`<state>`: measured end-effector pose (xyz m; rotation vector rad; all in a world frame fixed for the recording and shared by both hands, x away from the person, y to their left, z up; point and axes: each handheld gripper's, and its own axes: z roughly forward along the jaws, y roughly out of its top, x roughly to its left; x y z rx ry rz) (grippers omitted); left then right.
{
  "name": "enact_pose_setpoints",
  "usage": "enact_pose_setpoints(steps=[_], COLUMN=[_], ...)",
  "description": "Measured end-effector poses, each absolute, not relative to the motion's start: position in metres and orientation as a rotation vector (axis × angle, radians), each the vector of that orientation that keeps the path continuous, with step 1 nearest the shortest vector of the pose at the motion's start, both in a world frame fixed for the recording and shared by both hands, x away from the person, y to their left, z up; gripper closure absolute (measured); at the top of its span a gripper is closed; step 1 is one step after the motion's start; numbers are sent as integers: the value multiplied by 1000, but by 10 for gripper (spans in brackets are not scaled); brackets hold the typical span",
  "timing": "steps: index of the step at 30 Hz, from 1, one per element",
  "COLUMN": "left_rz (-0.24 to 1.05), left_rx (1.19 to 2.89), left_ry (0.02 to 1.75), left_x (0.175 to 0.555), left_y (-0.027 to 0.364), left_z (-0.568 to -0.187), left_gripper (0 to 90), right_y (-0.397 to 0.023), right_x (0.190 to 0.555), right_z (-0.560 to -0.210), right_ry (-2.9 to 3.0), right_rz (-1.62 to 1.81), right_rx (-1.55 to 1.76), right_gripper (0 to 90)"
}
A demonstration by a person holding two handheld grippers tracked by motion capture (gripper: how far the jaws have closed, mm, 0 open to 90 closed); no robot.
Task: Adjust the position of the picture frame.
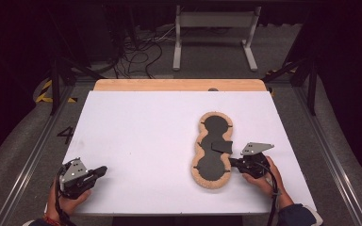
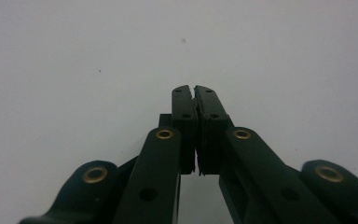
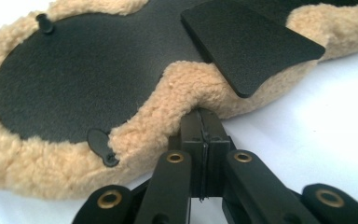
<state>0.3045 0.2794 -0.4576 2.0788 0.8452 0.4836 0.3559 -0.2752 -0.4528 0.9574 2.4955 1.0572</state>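
A white table point(image 1: 136, 141) carries one object: a long, lobed pad point(image 1: 212, 149) with a black leather-like face and a tan fleece border, lying on the right half with its long axis running near to far. A loose black flap point(image 1: 222, 147) rests across its middle, at the right edge. Two small black tabs sit at the rim of the near lobe (best seen in the right gripper view). No brand or label is legible on the pad. The only readable mark is a figure "4" point(image 1: 66, 135) on the floor left of the table. No containers are on the table.

The right gripper point(image 1: 233, 163) sits at the near right, its tips against the fleece at the waist between the near and middle lobes. In the right gripper view its jaws are closed together, with the tips point(image 3: 204, 122) tucked under the fleece edge; whether any fleece is pinched between them cannot be told.

The left gripper point(image 1: 101, 170) rests at the near left corner, well apart from the pad. Its jaws are closed on nothing over bare table.
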Motion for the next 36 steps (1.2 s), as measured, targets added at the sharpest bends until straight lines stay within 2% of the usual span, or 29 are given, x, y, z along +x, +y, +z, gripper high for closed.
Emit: enact_pose_setpoints(steps=[23,36], left_rz=[489,467], left_rx=[2110,2125], left_ry=[825,825], left_x=[304,305], left_y=[274,272], left_z=[-458,-459], left_gripper=[890,891], right_y=[-248,-217], right_x=[349,343], right_z=[-452,-450], right_ry=[2565,2602], right_rz=[1075,1079], right_rx=[861,797], right_gripper=[900,900])
